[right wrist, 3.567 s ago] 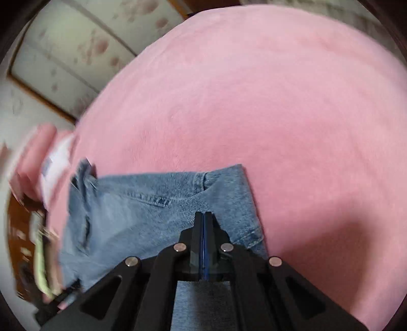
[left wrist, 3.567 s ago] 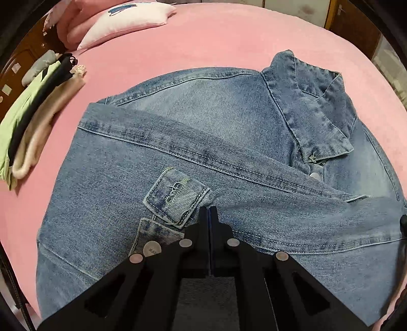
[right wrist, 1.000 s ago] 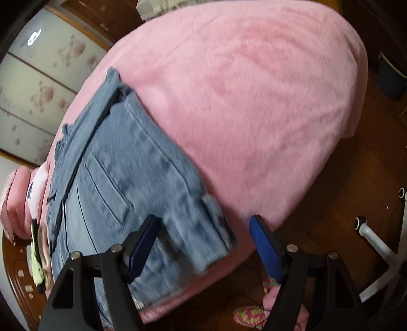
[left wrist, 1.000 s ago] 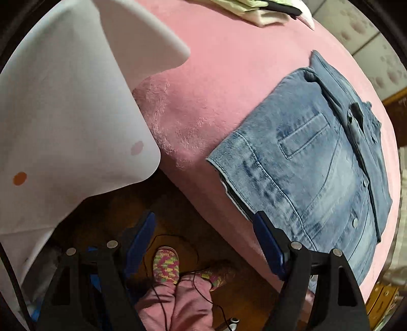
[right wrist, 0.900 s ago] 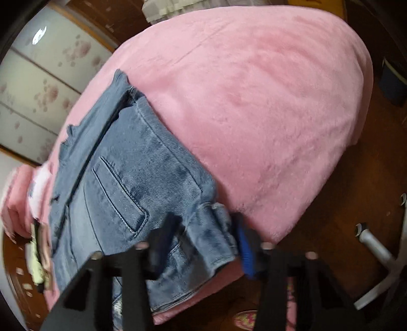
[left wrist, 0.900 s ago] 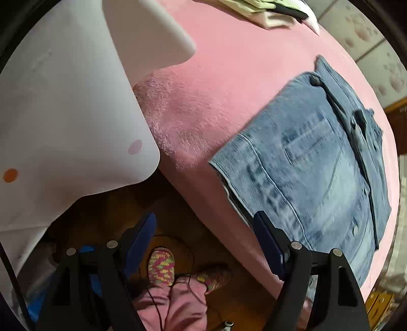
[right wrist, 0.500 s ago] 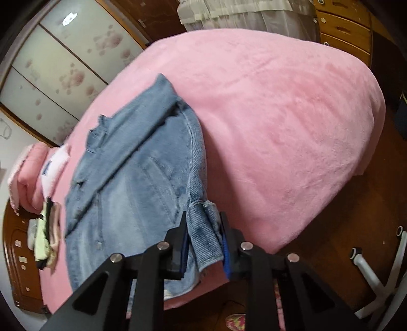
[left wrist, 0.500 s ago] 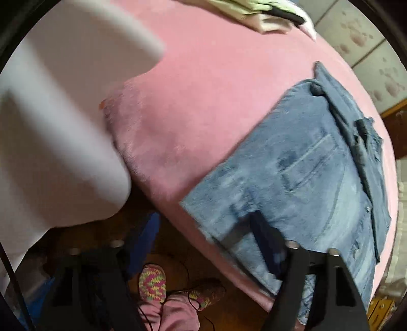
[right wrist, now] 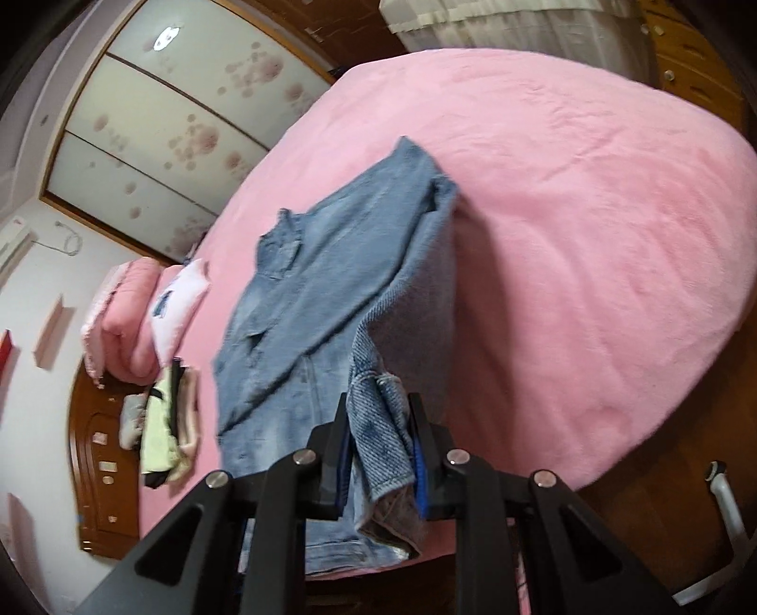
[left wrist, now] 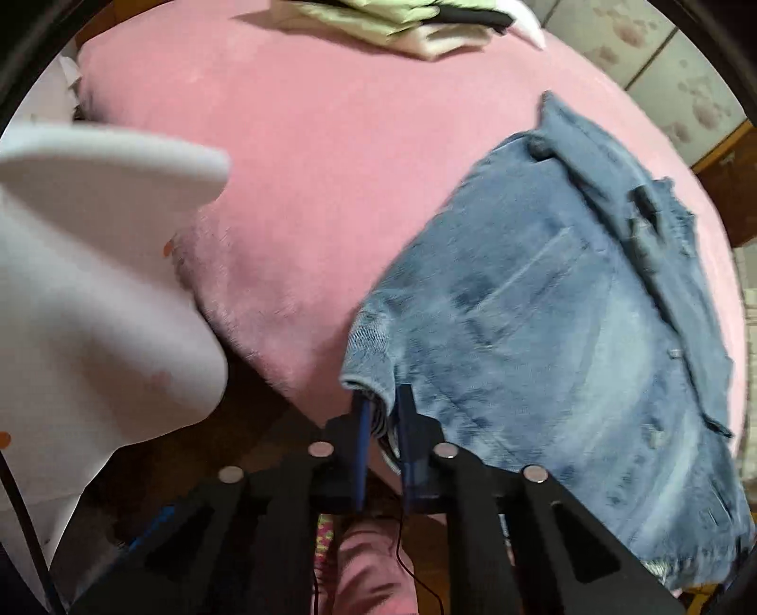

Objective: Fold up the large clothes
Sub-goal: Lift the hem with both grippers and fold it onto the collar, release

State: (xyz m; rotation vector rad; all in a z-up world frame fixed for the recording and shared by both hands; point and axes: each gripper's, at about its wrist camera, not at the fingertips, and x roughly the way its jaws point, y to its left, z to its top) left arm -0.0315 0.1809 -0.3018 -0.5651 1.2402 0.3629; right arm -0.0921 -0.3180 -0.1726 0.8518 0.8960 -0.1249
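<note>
A blue denim jacket (left wrist: pixel 558 331) lies folded lengthwise on the pink bed (left wrist: pixel 307 156), its hem at the near edge. My left gripper (left wrist: pixel 381 416) is shut on the jacket's near left hem corner. In the right wrist view my right gripper (right wrist: pixel 378 426) is shut on the other hem corner of the jacket (right wrist: pixel 307 284) and lifts it, so the cloth rises off the bed (right wrist: pixel 567 213) toward the camera. The collar end lies farther away on the bed.
A white cloth or sheet (left wrist: pixel 94 284) hangs at the left. A stack of folded clothes (left wrist: pixel 411 19) sits at the far side, also seen in the right wrist view (right wrist: pixel 165 416). Pink pillows (right wrist: pixel 132 312) lie by the wooden headboard (right wrist: pixel 94 473). Dark wooden floor is below.
Both grippers were open at the bed's near edge a second ago. They have closed on the jacket's hem corners, and the right one has lifted its corner.
</note>
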